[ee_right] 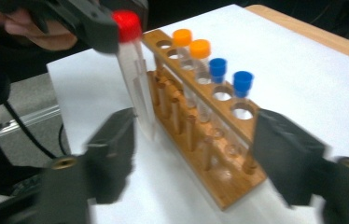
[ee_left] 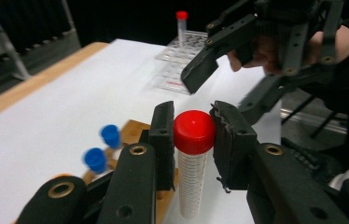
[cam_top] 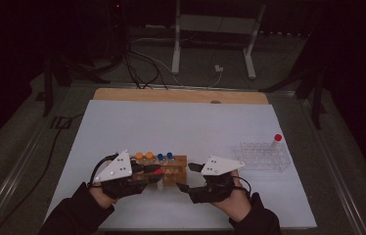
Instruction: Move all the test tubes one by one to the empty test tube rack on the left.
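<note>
My left gripper (ee_left: 193,116) is shut on the red cap of a clear graduated tube (ee_left: 191,179), held upright just beside the wooden rack (ee_right: 219,186). In the high view the left gripper (cam_top: 154,174) is at the rack's left front, with the red cap (cam_top: 158,172) at its tip. The rack (cam_top: 176,171) holds two orange-capped tubes (ee_right: 191,42) and two blue-capped tubes (ee_right: 231,73). My right gripper (ee_right: 200,144) stands open in front of the rack's end, nothing pressed between its pads. In the high view the right gripper (cam_top: 189,177) is just right of the rack.
A clear plastic rack (cam_top: 264,156) stands at the right of the white sheet, with one red-capped tube (cam_top: 277,139) upright in its far corner. A wooden board edge (cam_top: 181,95) runs along the back. Cables and a metal stand lie on the floor beyond.
</note>
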`<state>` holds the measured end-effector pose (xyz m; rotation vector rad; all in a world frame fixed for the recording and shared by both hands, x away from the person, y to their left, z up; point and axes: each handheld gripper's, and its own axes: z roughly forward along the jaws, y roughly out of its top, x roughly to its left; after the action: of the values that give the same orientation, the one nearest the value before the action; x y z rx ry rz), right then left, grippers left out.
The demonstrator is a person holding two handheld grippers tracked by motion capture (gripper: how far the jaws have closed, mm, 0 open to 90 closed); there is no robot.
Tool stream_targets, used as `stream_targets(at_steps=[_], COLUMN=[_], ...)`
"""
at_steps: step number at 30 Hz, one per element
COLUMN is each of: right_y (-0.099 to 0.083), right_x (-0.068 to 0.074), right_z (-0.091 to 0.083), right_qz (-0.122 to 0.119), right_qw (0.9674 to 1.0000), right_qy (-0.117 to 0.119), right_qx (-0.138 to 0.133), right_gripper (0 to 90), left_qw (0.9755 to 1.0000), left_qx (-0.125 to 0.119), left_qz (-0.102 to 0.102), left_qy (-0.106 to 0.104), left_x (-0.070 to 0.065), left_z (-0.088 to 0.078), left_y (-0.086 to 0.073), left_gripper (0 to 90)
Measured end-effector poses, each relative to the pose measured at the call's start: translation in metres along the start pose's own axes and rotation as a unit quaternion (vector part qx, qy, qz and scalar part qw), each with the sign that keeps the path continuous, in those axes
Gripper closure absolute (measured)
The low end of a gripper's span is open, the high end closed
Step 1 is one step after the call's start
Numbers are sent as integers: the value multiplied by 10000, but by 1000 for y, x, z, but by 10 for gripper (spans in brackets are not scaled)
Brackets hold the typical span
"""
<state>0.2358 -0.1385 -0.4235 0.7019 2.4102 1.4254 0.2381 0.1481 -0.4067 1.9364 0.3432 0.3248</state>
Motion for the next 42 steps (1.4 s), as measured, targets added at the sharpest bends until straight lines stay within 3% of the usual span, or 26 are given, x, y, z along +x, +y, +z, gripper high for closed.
stream_targets(at_steps=[6, 10, 18, 25, 28, 33, 37, 42], right_y=[0, 0, 0, 0, 0, 0, 0, 0], right_x=[-5, -6, -9, -11, -10, -11, -11, -12], right_z=[-4, -5, -10, -12, -12, -12, -13, -13], right_qz=[101, 140, 199, 234, 168, 193, 194, 208], right_qw=[9997, 9997, 9996, 9994, 9994, 9994, 9994, 9993], right_qy=[-216, -187, -88, -107, -219, -198, -186, -175], right_qx=[-39, -57, -165, -225, -213, -221, -229, -245], right_gripper=[76, 0, 0, 0, 0, 0, 0, 0], left_qw=[9996, 9988, 9970, 9929, 9914, 9886, 9850, 9840], left_qx=[14, 54, 7, -7, -30, -43, -242, -209], left_qz=[-28, -55, -134, -182, -187, -262, -380, -491], left_qy=[274, 478, 756, 1173, 1292, 1483, 1667, 1702], left_x=[9, 14, 25, 35, 38, 43, 49, 55], left_z=[-15, -23, -40, -51, -52, -52, -52, -49], left_y=[3, 6, 6, 5, 3, 0, -4, -11], left_gripper=[719, 719, 719, 719, 719, 719, 718, 719])
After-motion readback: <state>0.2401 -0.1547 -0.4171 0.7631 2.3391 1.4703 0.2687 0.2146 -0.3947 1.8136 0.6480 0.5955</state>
